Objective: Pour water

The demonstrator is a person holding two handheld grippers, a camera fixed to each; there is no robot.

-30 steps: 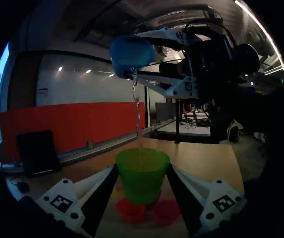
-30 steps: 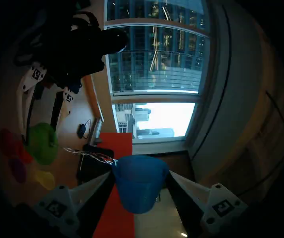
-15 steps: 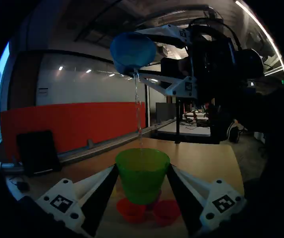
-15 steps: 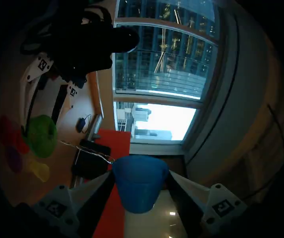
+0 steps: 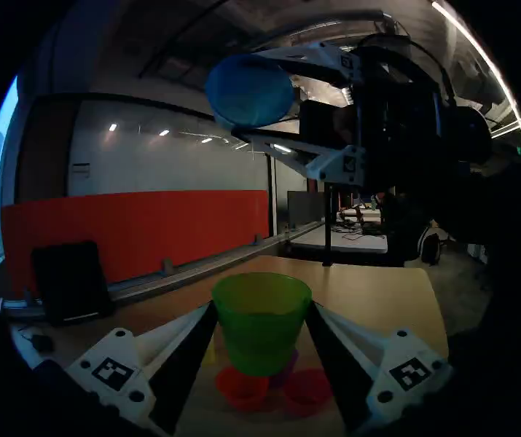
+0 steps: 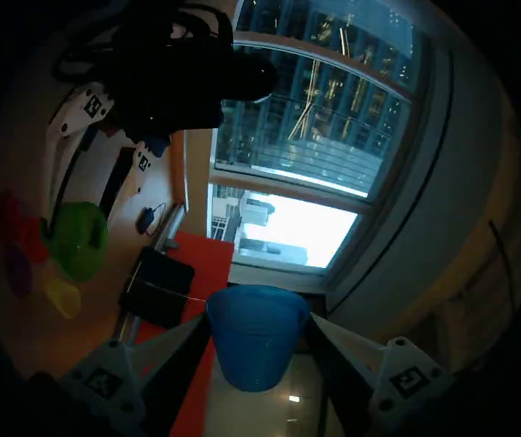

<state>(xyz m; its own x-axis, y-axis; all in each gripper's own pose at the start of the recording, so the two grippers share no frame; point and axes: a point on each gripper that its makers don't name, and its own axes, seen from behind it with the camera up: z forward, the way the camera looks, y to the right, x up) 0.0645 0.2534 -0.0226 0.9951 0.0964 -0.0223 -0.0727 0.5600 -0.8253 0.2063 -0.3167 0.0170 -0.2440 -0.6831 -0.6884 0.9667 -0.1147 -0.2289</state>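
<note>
Two cups. Green cup [image 5: 261, 328] is upright between the left gripper [image 5: 261, 312] fingers, both pressed on its sides, over the wooden worktop [image 5: 377, 291]. Blue cup [image 5: 249, 91] is high above the green cup, tipped on its side, with the right gripper [image 6: 258, 324] fingers closed on its walls. Small red cups [image 5: 242, 384] lie just below the green cup. Black tablet [image 5: 67, 280] stands well left of it in the left gripper view.

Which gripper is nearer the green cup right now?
Left. The left gripper is clamped on the green cup; the right gripper holds the blue cup tipped, up above it, apart.
</note>
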